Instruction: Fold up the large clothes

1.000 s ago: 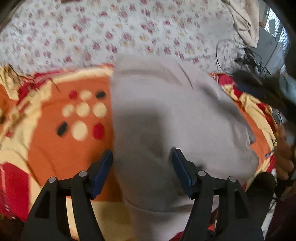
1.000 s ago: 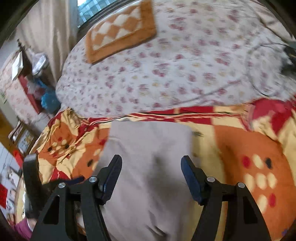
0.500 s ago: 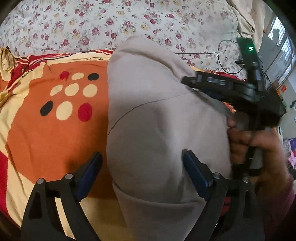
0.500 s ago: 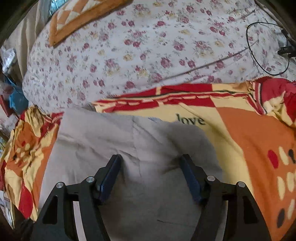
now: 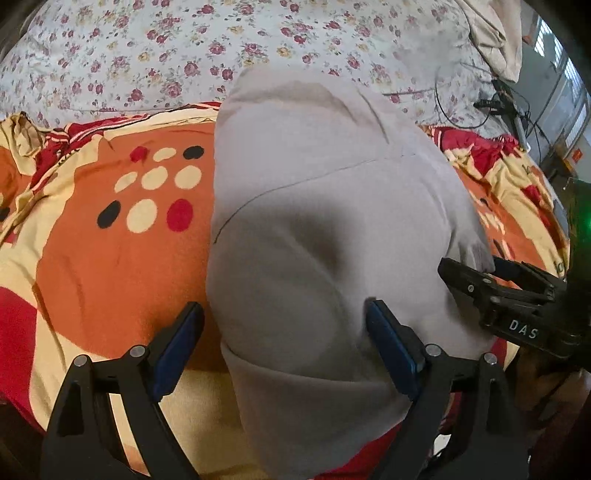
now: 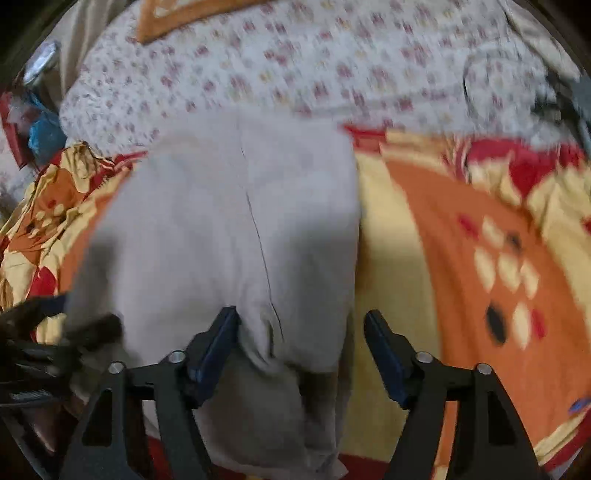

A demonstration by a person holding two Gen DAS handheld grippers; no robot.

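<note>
A large grey garment [image 5: 325, 221] lies folded in a long strip on an orange, red and yellow patterned blanket [image 5: 110, 258]. It also shows in the right wrist view [image 6: 229, 229]. My left gripper [image 5: 284, 332] is open, its blue pads either side of the garment's near end, just above it. My right gripper [image 6: 299, 332] is open over the garment's near right edge, where the cloth bunches between the jaws. The right gripper's black body [image 5: 517, 310] shows in the left wrist view beside the garment's right edge.
A white floral bedsheet [image 5: 184, 48] covers the bed beyond the blanket [image 6: 480, 258]. Black cables and a device [image 5: 506, 103] lie at the far right. An orange checked cushion [image 6: 184, 14] sits at the back. Clutter [image 6: 40, 133] stands off the bed's left side.
The right gripper has swung from beside the garment's far right down to its near right edge. The left gripper stayed open over the near end. The right wrist view is now blurred.
</note>
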